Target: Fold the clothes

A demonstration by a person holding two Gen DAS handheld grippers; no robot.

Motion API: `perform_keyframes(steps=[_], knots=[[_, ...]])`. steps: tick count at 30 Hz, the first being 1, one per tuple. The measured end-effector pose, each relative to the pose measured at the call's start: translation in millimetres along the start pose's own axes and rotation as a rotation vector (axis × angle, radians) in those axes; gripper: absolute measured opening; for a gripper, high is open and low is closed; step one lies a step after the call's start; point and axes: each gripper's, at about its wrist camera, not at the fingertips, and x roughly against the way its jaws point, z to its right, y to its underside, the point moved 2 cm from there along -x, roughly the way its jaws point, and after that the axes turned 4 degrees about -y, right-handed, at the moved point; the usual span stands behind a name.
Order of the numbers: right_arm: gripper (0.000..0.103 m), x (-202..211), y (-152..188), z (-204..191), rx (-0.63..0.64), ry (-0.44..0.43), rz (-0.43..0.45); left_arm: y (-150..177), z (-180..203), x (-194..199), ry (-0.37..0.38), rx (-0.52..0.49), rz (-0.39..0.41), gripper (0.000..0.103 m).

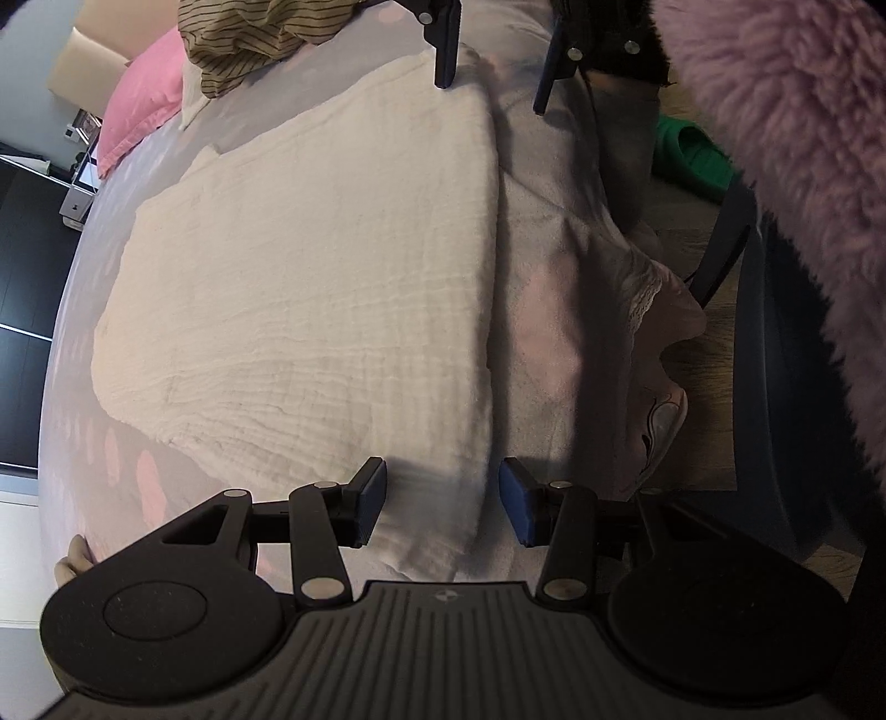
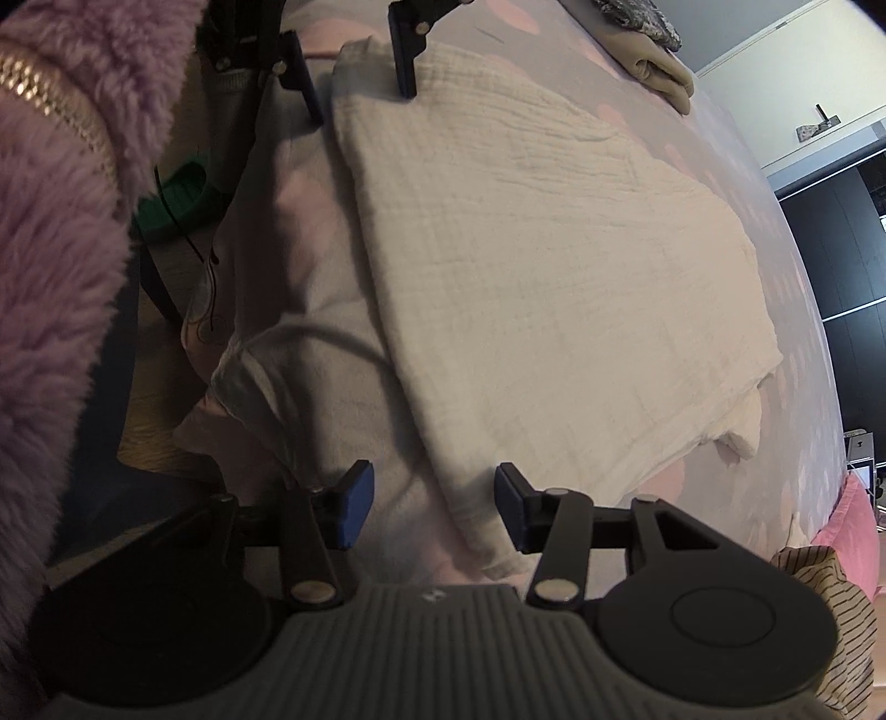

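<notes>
A cream crinkled cloth (image 1: 310, 288) lies folded flat on the bed; it also shows in the right wrist view (image 2: 554, 288). My left gripper (image 1: 443, 507) is open, its jaws straddling the cloth's near corner at the folded edge. My right gripper (image 2: 434, 512) is open over the cloth's other near corner. Each gripper also shows at the far end of the other's view: the right gripper (image 1: 493, 91) and the left gripper (image 2: 362, 102), both open with nothing between the fingers.
The lilac bedsheet (image 1: 554, 310) with pink spots drapes over the bed edge. A striped olive garment (image 1: 249, 39) and a pink pillow (image 1: 141, 102) lie beyond. A folded beige garment (image 2: 659, 72) sits far off. A green slipper (image 1: 695, 155) is on the floor.
</notes>
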Motion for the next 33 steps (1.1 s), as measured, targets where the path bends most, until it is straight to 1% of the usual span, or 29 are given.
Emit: perform_keyframes(steps=[2, 5, 7, 10, 12, 14, 16, 18, 19, 20, 22, 25, 30, 33], knots=[[0.052, -1.8, 0.8, -1.4, 0.011, 0.022, -0.01, 0.1, 0.5, 0.6, -0.011, -0.003, 0.004, 0.043], [0.052, -1.8, 0.7, -1.5, 0.025, 0.065, -0.017, -2.0, -0.3, 2.8, -0.047, -0.008, 0.016, 0.043], [0.052, -4.4, 1.4, -2.6, 0.041, 0.089, -0.037, -2.7, -1.1, 1.0, -0.058, 0.001, 0.009, 0.043], [0.052, -12.3, 3.8, -5.5, 0.061, 0.092, -0.062, -3.1, -2.3, -3.9, -0.065, 0.023, -0.011, 0.043], [0.051, -14.9, 3.4, -7.8, 0.076, 0.105, -0.055, -4.4, -3.5, -5.5, -0.074, 0.038, -0.013, 0.042], [0.051, -17.1, 2.5, -9.3, 0.086, 0.118, -0.046, -6.0, -4.3, -6.0, -0.09, 0.053, -0.005, 0.038], [0.05, -18.7, 2.1, -11.2, 0.099, 0.133, -0.032, -7.4, -5.6, -6.5, -0.105, 0.07, 0.0, 0.029], [0.042, -18.3, 1.3, -11.9, 0.104, 0.14, -0.022, -8.4, -8.6, -5.2, -0.108, 0.095, 0.002, 0.021], [0.033, -18.2, 0.9, -12.2, 0.107, 0.144, -0.017, -8.9, -10.1, -4.5, -0.109, 0.108, 0.003, 0.016], [0.02, -17.9, 0.6, -12.2, 0.108, 0.15, -0.012, -9.5, -11.6, -3.8, -0.111, 0.121, 0.004, 0.014], [0.011, -15.5, -0.2, -8.0, 0.091, 0.182, -0.005, -10.4, -15.5, -1.8, -0.111, 0.148, 0.008, 0.008], [0.007, -7.1, -2.2, 2.0, 0.035, 0.197, 0.027, -11.9, -29.1, 6.0, -0.085, 0.22, 0.012, 0.006], [0.007, 19.0, -4.2, 20.4, -0.034, 0.211, 0.067, -12.5, -63.8, 32.5, -0.052, 0.366, 0.038, 0.006], [0.006, 40.3, -4.8, 34.5, -0.099, 0.187, 0.1, -12.3, -82.1, 49.5, -0.04, 0.427, 0.051, 0.005]])
